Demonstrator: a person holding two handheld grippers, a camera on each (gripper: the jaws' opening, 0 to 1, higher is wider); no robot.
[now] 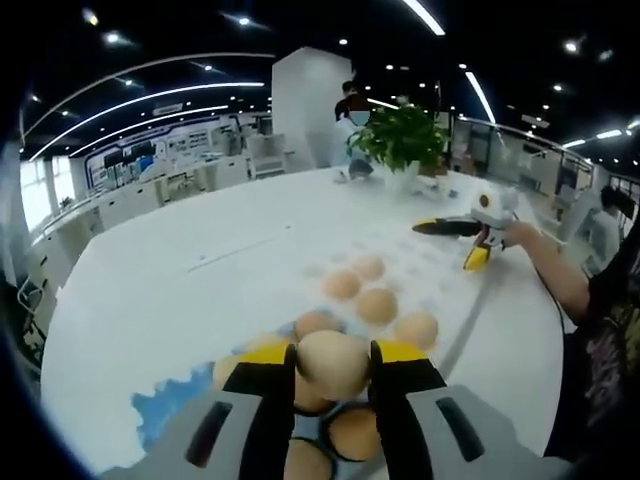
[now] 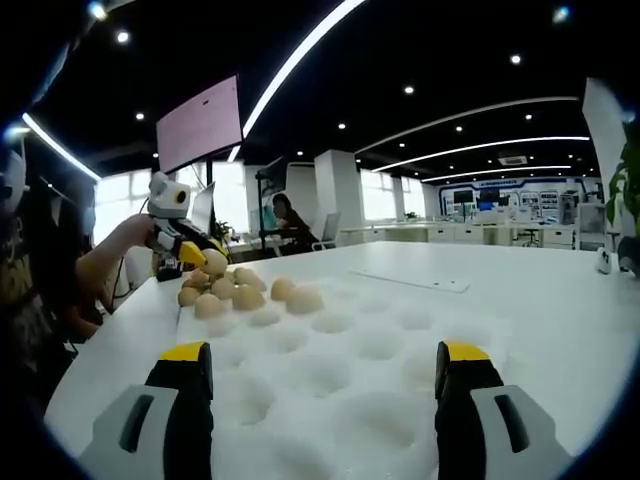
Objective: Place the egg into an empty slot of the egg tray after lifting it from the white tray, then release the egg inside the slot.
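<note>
In the left gripper view, the left gripper (image 1: pixel 333 362) has its yellow-tipped jaws closed narrowly on an egg (image 1: pixel 332 362), which sits squarely between the two fingertips, one pad touching each side, raised above other eggs (image 1: pixel 352 432) lying in dark-rimmed cups beneath it. Just beyond the held egg lies the white egg tray (image 1: pixel 440 268) on the white table (image 1: pixel 150 290), with several loose eggs (image 1: pixel 377 305) resting in its nearer slots and bare slots farther along. At the far edge of the egg tray the right gripper (image 1: pixel 478 240) hangs above the table, held by a person's hand (image 1: pixel 520 234). A potted plant (image 1: pixel 400 140) stands on the table beyond the egg tray. In the right gripper view, the right gripper (image 2: pixel 325 372) has its jaws spread wide with nothing between them, poised over the empty slots at the near end of the egg tray (image 2: pixel 360 350). At the far end of the egg tray, the left gripper (image 2: pixel 196 256) holds the egg (image 2: pixel 213 262) just above the cluster of eggs (image 2: pixel 250 290) there.
</note>
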